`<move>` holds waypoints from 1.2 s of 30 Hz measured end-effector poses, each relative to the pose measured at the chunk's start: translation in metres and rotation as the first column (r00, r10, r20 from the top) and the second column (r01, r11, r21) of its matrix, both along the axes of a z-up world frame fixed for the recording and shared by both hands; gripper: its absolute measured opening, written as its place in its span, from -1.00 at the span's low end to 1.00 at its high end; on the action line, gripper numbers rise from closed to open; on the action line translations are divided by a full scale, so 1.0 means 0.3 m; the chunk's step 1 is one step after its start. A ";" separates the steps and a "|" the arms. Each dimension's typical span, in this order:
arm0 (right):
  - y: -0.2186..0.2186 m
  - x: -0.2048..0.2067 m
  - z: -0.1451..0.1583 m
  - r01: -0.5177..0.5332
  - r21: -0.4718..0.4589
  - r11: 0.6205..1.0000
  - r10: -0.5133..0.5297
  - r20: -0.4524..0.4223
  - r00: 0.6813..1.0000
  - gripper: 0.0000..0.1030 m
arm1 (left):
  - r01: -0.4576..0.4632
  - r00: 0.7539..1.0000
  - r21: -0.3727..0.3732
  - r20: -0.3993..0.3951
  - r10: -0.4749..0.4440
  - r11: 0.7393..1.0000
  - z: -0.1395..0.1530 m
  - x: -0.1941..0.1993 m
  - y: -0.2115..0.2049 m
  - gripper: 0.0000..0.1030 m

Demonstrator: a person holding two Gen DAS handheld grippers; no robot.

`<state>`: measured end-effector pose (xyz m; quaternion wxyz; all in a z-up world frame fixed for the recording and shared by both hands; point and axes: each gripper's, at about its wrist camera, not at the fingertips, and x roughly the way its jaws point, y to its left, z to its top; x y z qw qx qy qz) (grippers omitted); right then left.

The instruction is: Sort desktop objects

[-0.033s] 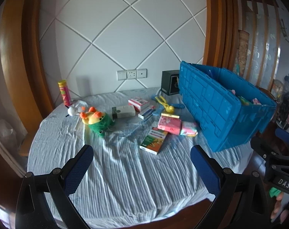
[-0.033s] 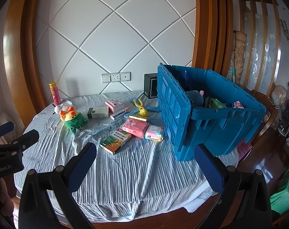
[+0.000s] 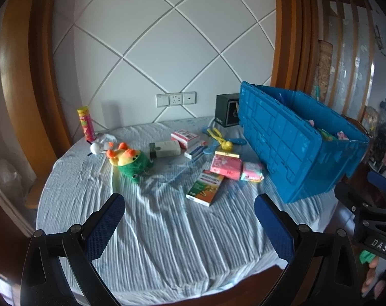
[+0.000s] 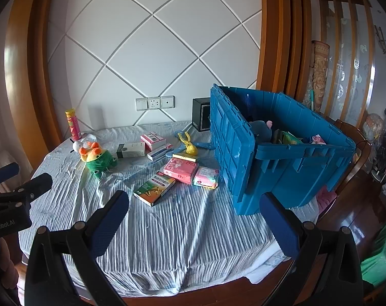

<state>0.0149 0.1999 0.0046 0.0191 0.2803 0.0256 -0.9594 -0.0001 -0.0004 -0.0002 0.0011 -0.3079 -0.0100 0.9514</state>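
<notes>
A round table under a striped blue-white cloth (image 3: pixel 167 229) carries scattered items. Among them are a green-orange box (image 3: pixel 205 187), a pink pack (image 3: pixel 226 165), a smaller pink pack (image 3: pixel 251 172), a green and yellow plush toy (image 3: pixel 131 159), a white box (image 3: pixel 165 149) and a yellow duck clip (image 3: pixel 224 144). An open blue crate (image 3: pixel 295 153) stands on the right and holds several things (image 4: pixel 290 137). My left gripper (image 3: pixel 189 200) hovers open over the near cloth. My right gripper (image 4: pixel 194 197) is also open, near the table's front, with nothing between its fingers.
A yellow-pink tube (image 3: pixel 86 122) and a small white toy (image 3: pixel 97 148) stand at the far left. A black box (image 3: pixel 227 113) sits by the wall behind the crate. A wooden chair (image 4: pixel 356 148) is to the right of the table.
</notes>
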 end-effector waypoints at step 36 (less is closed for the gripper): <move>0.005 0.010 -0.006 -0.016 -0.010 1.000 0.016 -0.001 1.000 1.00 | -0.052 0.998 -0.014 0.021 0.052 0.999 0.000 -0.013 -0.030 0.99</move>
